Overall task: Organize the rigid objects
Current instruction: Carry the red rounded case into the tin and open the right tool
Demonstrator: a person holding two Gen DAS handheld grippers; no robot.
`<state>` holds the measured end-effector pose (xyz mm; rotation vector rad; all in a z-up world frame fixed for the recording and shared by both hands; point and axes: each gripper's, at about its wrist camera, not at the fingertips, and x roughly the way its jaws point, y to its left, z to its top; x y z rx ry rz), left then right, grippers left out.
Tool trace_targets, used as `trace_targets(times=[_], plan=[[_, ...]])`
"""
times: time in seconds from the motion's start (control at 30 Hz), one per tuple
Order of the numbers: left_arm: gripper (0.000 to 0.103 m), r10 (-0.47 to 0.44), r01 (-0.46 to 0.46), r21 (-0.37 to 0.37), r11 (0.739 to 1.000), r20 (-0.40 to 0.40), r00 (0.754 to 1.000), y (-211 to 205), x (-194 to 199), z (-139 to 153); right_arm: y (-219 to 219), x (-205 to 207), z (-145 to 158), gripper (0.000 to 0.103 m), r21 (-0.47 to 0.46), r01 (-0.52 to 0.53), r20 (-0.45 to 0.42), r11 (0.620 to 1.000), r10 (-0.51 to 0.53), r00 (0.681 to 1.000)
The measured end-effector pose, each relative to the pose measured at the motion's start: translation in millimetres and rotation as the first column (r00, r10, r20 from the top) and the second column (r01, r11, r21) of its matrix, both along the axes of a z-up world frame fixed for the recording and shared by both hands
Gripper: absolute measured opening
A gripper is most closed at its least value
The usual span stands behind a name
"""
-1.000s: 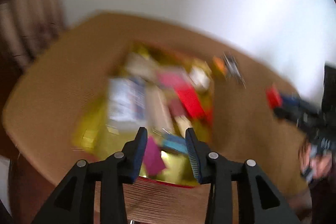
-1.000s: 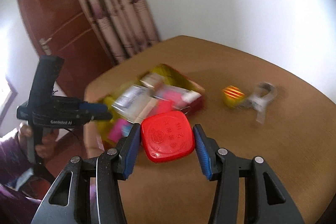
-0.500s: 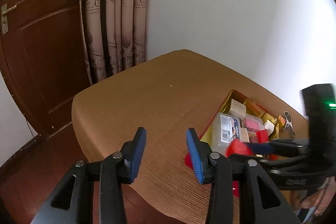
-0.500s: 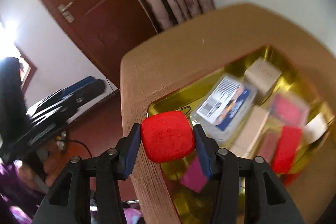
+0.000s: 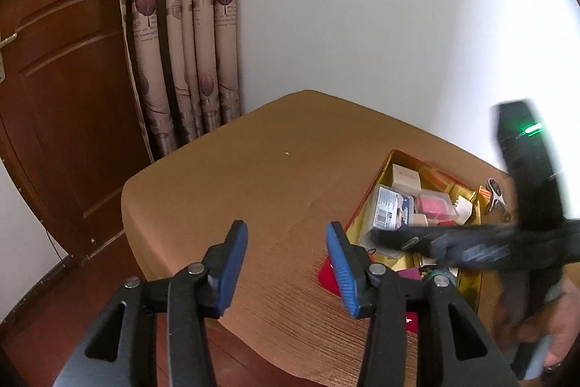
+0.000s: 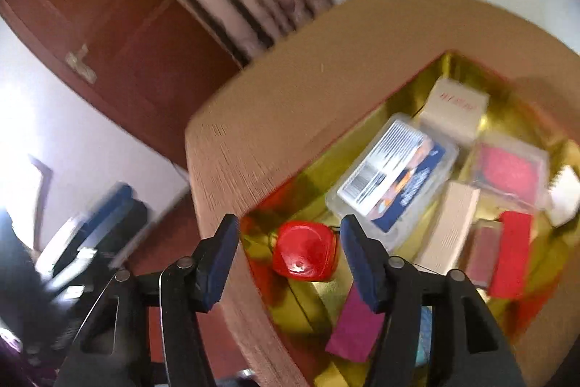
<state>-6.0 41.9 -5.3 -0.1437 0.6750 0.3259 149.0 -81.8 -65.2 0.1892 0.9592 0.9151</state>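
A red square piece with rounded corners point(image 6: 304, 254) lies in the near corner of the gold-lined box point(image 6: 319, 165). My right gripper point(image 6: 290, 260) hovers over it with its jaws opening; both pads stand clear of the piece. In the box are also a clear case with a barcode label point(image 6: 395, 173), beige cartons point(image 6: 456, 107), a red strip point(image 6: 511, 252) and a magenta card point(image 6: 355, 325). My left gripper point(image 5: 286, 263) hangs over the table's near left part, jaws opening, nothing between them. The box point(image 5: 391, 162) shows to its right, partly hidden by the right tool's blurred black body point(image 5: 471, 245).
The brown table point(image 5: 253, 187) has rounded edges and drops off on its near side. A metal clip point(image 5: 494, 194) lies beyond the box. A patterned curtain point(image 5: 188, 60) and a wooden door point(image 5: 65, 78) stand behind, left. A hand point(image 5: 554, 343) grips the right tool.
The right gripper's jaws spread and let go of the red piece, which now rests in the box corner. The left gripper's jaws stand wider than before; it swung left earlier.
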Motion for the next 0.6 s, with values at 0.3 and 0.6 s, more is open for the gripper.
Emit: trace_targets(times=[0.3, 0.6], plan=[[0.047, -0.139, 0.141, 0.104, 0.984, -0.025, 0.99, -49, 0, -5, -179, -71, -13, 0.071, -0.192, 0.529, 0.376, 0.827, -0.436, 0.818], [0.047, -0.412, 0.416, 0.034, 0.908, -0.098, 0.906, -132, 41, 22, -315, -93, -75, 0.074, -0.457, 0.72, 0.478, 0.522, -0.539, 0.693]])
